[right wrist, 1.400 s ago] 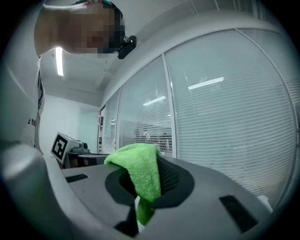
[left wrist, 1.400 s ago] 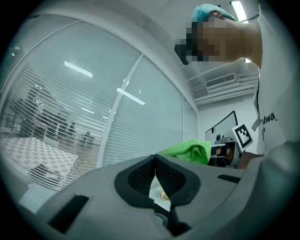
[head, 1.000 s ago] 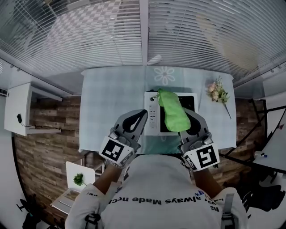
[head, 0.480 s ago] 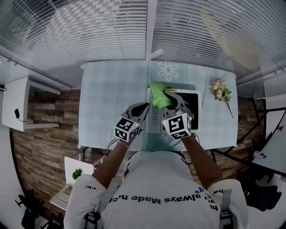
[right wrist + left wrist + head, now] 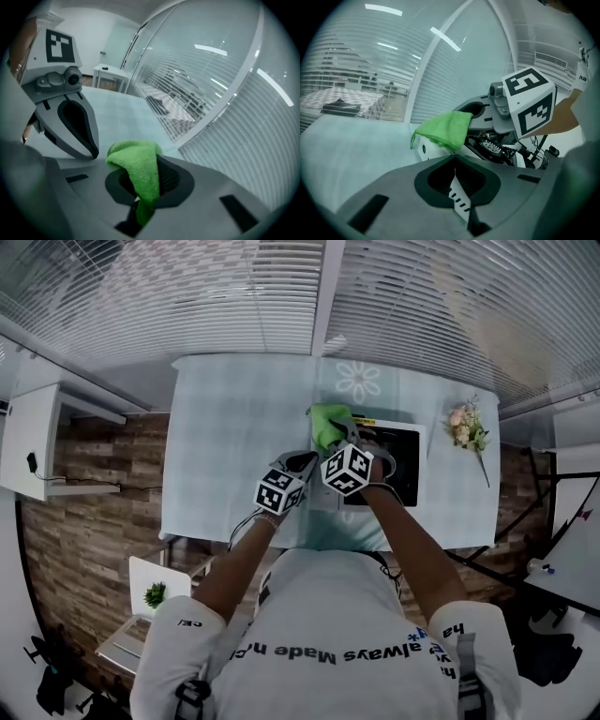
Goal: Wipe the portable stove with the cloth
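Observation:
The portable stove (image 5: 398, 463), white with a black top, lies on the table (image 5: 234, 456) right of centre. A green cloth (image 5: 328, 422) rests bunched on its far left corner. My right gripper (image 5: 339, 435) is shut on the cloth, which drapes over the jaws in the right gripper view, green cloth (image 5: 139, 169). My left gripper (image 5: 306, 461) is shut and holds nothing, its tip beside the stove's left front edge. In the left gripper view the cloth (image 5: 443, 129) hangs over the stove's white side (image 5: 427, 151), and the burner (image 5: 490, 146) shows behind it.
A small bunch of flowers (image 5: 466, 430) lies on the table right of the stove. Window blinds (image 5: 234, 296) run behind the table's far edge. A white shelf (image 5: 37, 442) stands at the left, and a seat with a small plant (image 5: 155, 594) below left.
My right gripper has carried the cloth forward and left, from the stove's near side to its far left corner. My left gripper has moved forward to the stove's left edge.

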Motion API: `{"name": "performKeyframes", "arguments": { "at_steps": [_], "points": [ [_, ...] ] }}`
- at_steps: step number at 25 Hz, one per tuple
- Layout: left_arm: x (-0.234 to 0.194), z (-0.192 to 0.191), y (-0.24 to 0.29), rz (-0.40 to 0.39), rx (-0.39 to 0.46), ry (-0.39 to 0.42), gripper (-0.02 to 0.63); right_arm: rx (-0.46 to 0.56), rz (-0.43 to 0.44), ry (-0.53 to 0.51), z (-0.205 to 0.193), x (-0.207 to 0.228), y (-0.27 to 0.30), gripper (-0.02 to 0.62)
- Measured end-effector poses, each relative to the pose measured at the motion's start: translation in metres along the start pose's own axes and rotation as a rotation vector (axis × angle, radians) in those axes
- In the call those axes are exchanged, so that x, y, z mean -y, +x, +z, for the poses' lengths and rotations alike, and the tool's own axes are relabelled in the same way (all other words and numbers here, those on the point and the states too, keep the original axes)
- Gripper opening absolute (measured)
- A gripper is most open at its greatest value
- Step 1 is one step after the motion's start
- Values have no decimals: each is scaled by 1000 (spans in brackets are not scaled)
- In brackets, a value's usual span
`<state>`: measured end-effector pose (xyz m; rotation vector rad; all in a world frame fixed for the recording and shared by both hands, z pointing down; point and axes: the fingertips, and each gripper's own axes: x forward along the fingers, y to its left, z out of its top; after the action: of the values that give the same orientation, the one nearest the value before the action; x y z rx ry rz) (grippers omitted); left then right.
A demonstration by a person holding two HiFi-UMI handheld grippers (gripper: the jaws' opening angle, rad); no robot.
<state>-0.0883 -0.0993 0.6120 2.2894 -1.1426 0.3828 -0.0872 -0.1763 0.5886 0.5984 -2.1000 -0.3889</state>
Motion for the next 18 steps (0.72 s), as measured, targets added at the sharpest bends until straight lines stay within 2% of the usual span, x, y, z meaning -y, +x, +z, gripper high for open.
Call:
{"name": "performKeyframes", "arguments": {
  "at_steps": [3, 9, 18],
  "points": [
    [-1, -8, 3, 5, -12, -9, 12, -57, 44, -42, -11, -19, 16, 26],
    [0, -7, 3, 9, -15, 11, 12, -63, 82, -7, -13, -25, 11, 26],
    [-1, -13, -2, 11, -25, -5, 12, -71, 163, -24, -17, -63, -17, 26]
  ]
}}
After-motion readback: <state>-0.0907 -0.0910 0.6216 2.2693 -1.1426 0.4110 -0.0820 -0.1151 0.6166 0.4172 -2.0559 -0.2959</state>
